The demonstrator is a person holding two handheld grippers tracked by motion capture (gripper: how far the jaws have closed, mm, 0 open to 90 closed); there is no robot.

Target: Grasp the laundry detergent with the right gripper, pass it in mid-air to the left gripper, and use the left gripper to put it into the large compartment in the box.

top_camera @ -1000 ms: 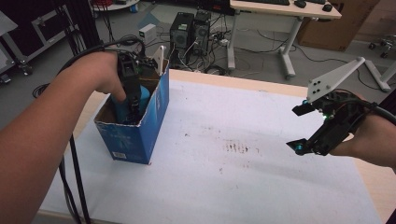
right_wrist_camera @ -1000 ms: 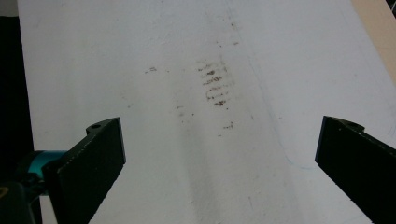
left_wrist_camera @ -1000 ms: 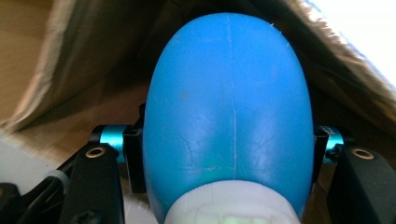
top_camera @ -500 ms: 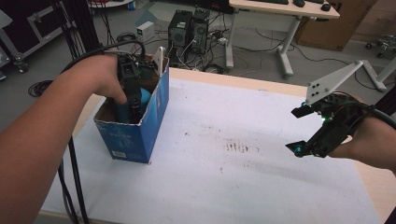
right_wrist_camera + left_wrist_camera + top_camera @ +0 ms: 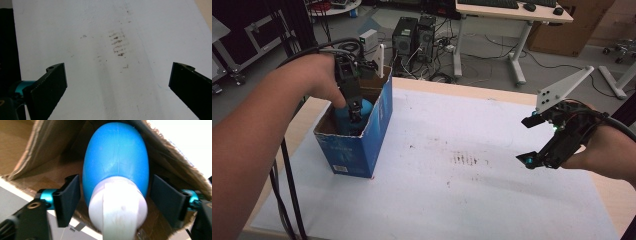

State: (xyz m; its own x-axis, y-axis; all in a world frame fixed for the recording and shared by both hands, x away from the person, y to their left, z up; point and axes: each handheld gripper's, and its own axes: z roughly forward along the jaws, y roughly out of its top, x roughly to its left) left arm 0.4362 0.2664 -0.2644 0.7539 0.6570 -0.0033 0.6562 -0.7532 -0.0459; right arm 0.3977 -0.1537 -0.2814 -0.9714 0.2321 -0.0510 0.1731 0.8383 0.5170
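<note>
Now | blue bottle (image 5: 115, 160), glossy, egg-shaped, white cap, inside box (image 5: 379, 117) far left | left gripper (image 5: 115, 195) fingers just opening, flanking, not touching | right gripper (image 5: 117, 82) fingers wide apart

Two grippers — the left gripper (image 5: 354, 107) at nine o'clock of the table, the right gripper (image 5: 534, 142) at three o'clock. One blue cardboard box (image 5: 362, 142) stands at nine o'clock, and one blue bottle (image 5: 116, 160) with one white cap (image 5: 117, 205) lies inside it. One white sheet (image 5: 472, 200) covers the table, bearing one patch of dark smudges (image 5: 467, 160) near its middle. Beyond the twelve o'clock edge — two computer towers (image 5: 414, 35) on the floor, one desk (image 5: 512, 10), and one brown carton (image 5: 574, 30) at one o'clock.
</note>
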